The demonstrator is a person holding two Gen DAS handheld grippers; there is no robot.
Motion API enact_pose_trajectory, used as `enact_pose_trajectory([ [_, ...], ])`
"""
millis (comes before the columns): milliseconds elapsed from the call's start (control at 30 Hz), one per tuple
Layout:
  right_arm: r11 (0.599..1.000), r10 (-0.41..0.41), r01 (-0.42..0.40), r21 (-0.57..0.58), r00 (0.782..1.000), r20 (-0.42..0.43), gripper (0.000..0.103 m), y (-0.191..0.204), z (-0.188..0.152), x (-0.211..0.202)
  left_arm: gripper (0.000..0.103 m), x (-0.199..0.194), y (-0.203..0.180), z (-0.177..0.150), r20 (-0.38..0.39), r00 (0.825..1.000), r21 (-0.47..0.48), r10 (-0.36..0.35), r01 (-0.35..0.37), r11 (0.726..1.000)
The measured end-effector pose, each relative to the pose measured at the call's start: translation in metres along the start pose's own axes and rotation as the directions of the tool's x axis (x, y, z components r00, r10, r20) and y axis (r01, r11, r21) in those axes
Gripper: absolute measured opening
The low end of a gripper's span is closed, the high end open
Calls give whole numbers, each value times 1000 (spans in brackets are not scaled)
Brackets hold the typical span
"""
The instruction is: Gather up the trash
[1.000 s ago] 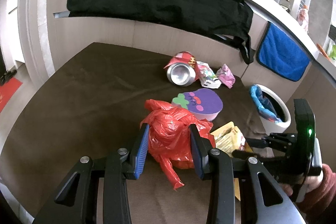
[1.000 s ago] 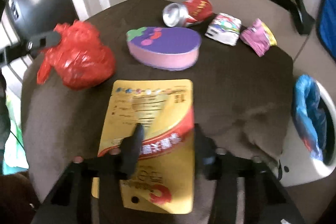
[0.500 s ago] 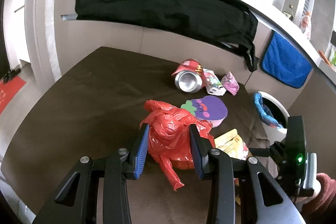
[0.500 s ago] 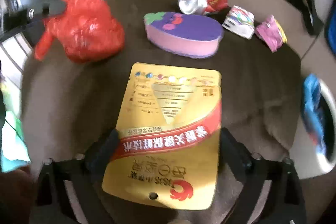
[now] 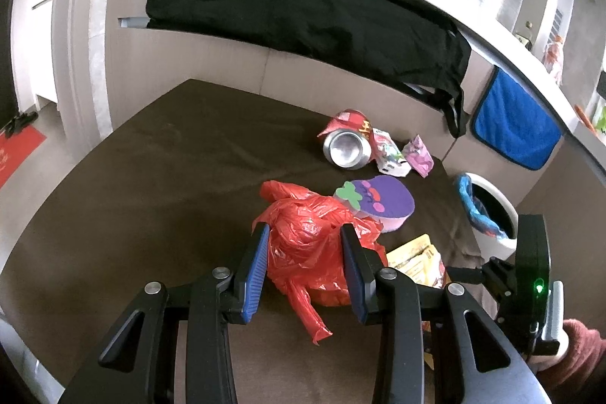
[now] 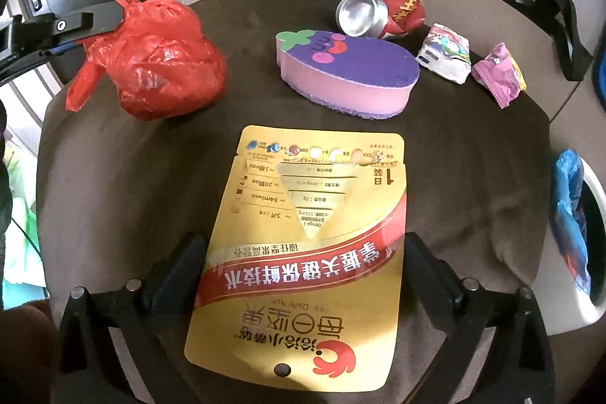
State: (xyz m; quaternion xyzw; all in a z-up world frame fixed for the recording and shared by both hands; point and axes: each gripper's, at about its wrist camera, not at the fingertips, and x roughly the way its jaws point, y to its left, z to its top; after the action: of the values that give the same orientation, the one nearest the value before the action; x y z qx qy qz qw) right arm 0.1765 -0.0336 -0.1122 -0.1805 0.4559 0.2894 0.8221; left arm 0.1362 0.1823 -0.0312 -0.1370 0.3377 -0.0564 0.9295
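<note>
The left gripper (image 5: pixel 305 260) is seen with its jaws set narrow and closed on a crumpled red plastic bag (image 5: pixel 314 245), which is pinched between the two blue pads; a twisted tail of the bag hangs down on the near side. In the right wrist view the same bag (image 6: pixel 159 59) is seen at the far left of the brown counter (image 6: pixel 473 177), with one black finger of the left gripper laid against its far-left side.

The right gripper (image 6: pixel 303 252) is held with its jaws spread wide, one on each side of a flat gold snack pouch (image 6: pixel 303 252) that lies on the counter. The pouch is bracketed by the jaws but is not squeezed; whether the pads touch its edges cannot be told.

Beyond the pouch a purple and pink sponge (image 6: pixel 348 74) is found, shaped like an eggplant. Farther off, a crushed red can (image 6: pixel 378 14) lies on its side, and to its right a white wrapper (image 6: pixel 445 57) and a pink wrapper (image 6: pixel 500 74) are placed just beside each other. Past the right edge of the counter a white bin (image 6: pixel 579 290) lined with a blue bag is seen. A black cloth (image 5: pixel 303 14) and a blue towel (image 5: pixel 511 124) are hung over the ledge behind.
</note>
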Motion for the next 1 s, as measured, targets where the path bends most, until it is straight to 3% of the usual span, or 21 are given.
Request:
enact_pose_trajectory([
  [67,1000,0,0,0,1000,0,97,0,0,0,38,-2,1,0,4,1000,-4,1,-1,1000],
  [267,1000,-5,5,4,1000,-2,79,-4,-1,-3,38,-5,1,0,14,1000,-12,-14,14,1000],
  [333,999,-31,31,12,1000,5,47,-8,-1,-8,38,-6,3,-1,13,1000,-15,-19,20,1000],
  [433,999,-29,29,41,1000,2,31,-20,2,-14,38,-6,6,0,10,1000,-18,-25,25,1000],
  [600,995,-34,29,94,998,51,27,-37,2,-32,38,-6,-1,2,8,999,-19,-42,42,999],
  [733,991,-42,26,132,992,121,27,-54,6,-58,38,-10,-31,15,25,996,38,-89,88,995],
  [900,979,-110,60,194,959,259,27,-90,9,-119,38,-11,-96,43,80,982,176,-170,154,972],
  [1000,963,-185,102,250,925,333,27,-124,6,-159,33,-1,-136,57,99,972,253,-215,185,950],
])
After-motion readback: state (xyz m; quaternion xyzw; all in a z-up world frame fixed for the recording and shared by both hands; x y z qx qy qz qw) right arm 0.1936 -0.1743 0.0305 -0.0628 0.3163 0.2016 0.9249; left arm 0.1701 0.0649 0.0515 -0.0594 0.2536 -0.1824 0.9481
